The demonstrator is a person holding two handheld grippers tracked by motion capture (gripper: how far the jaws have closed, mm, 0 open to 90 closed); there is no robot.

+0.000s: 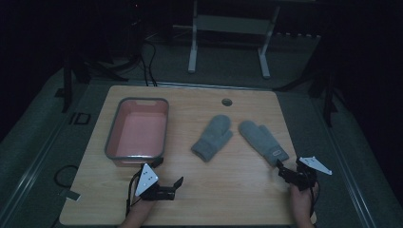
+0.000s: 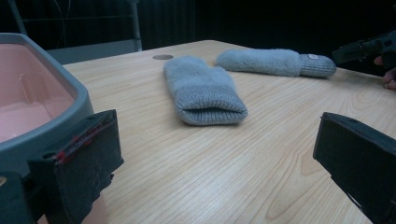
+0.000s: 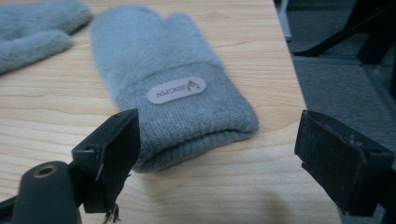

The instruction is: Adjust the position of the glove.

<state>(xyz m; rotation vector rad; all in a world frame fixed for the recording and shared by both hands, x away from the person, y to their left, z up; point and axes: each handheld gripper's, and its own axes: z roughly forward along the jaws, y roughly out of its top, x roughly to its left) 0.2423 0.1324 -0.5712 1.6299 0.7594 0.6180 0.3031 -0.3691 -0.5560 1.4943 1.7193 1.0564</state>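
Observation:
Two grey knitted mittens lie flat on the wooden table (image 1: 223,183). The left mitten (image 1: 212,137) (image 2: 203,91) points its cuff toward my left gripper (image 1: 167,173) (image 2: 219,163). That gripper stands open near the front edge, well short of the mitten, with bare wood between its jaws. The right mitten (image 1: 263,141) (image 3: 163,70) carries an oval label on its cuff. My right gripper (image 1: 281,170) (image 3: 229,154) is open at that cuff, one jaw on each side of it and neither pad pressing on it.
A pink tub with a grey rim (image 1: 112,130) (image 2: 70,100) stands at the table's left, close beside my left gripper. A round cable hole (image 1: 227,102) sits near the far edge. The right mitten lies close to the table's right edge (image 3: 280,70).

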